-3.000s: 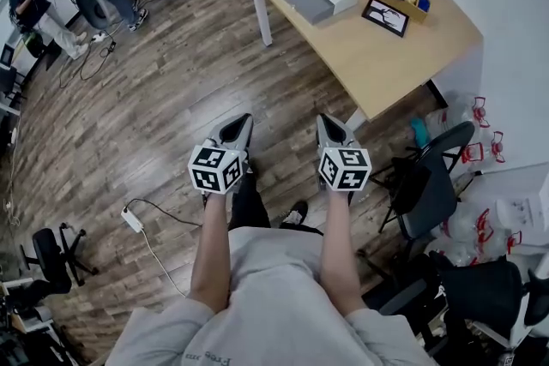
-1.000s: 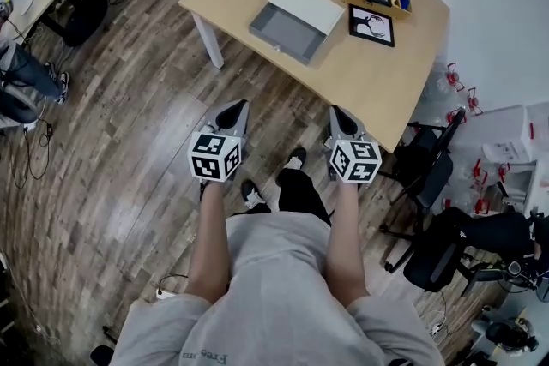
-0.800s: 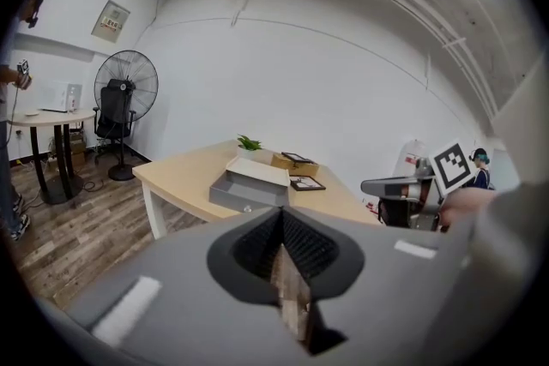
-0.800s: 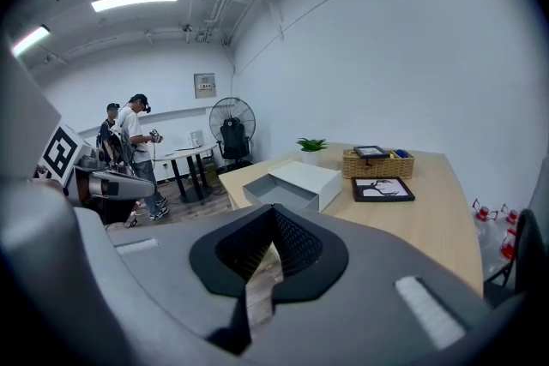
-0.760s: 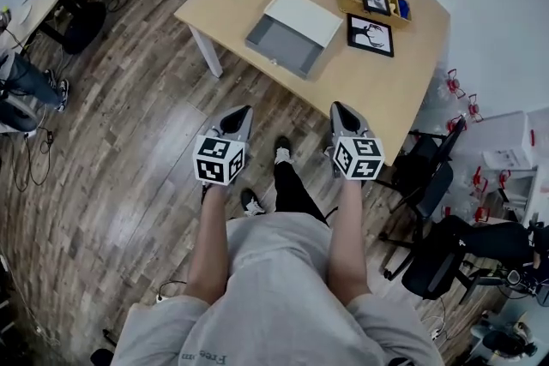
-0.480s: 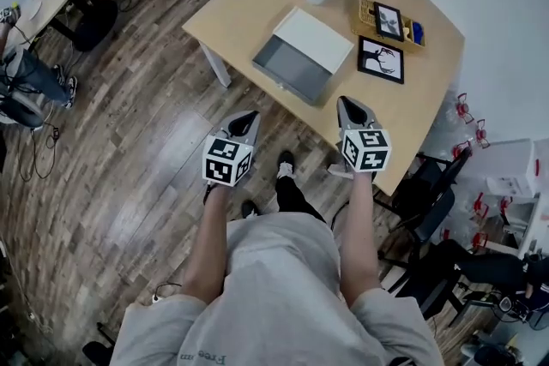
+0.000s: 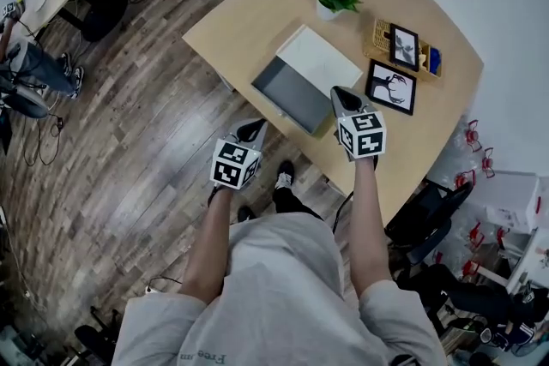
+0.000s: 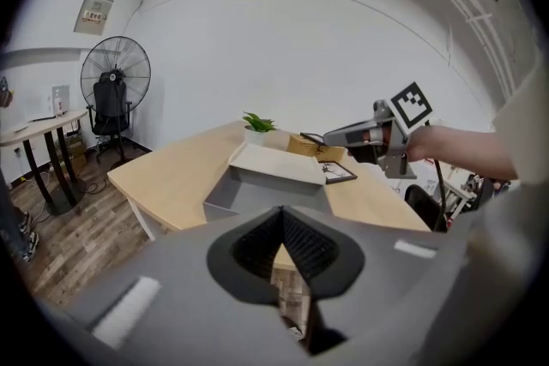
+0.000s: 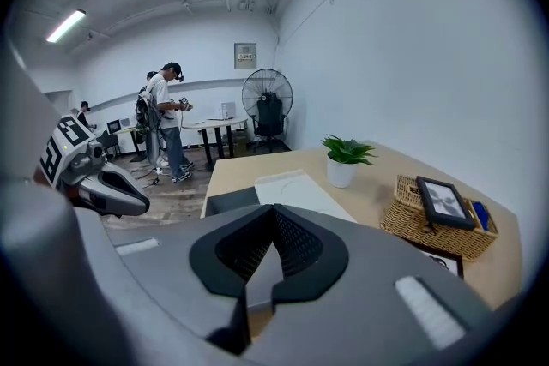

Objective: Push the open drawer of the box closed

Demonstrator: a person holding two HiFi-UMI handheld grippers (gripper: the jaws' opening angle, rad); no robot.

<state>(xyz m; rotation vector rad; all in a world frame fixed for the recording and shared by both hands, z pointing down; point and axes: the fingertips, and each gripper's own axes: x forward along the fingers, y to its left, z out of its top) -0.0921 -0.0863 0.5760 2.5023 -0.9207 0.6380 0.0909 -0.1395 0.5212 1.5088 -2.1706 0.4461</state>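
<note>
So, the grey drawer [image 7: 290,93] sticks out of the white box [image 7: 319,62] toward the near edge of the desk [image 7: 249,13], wide open. Both claws are pinched together, nothing in them: right claw [image 7: 341,97] hangs just beside the drawer, left claw [image 7: 250,131] over the floor [image 7: 129,150], short of the desk. Looks like the approach step; next, a closed tip needs to land on the drawer front and shove straight in.

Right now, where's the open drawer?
Head view, centre: the grey drawer sticks out of the white box toward the near edge of the table, just left of the right hand-held gripper.
</note>
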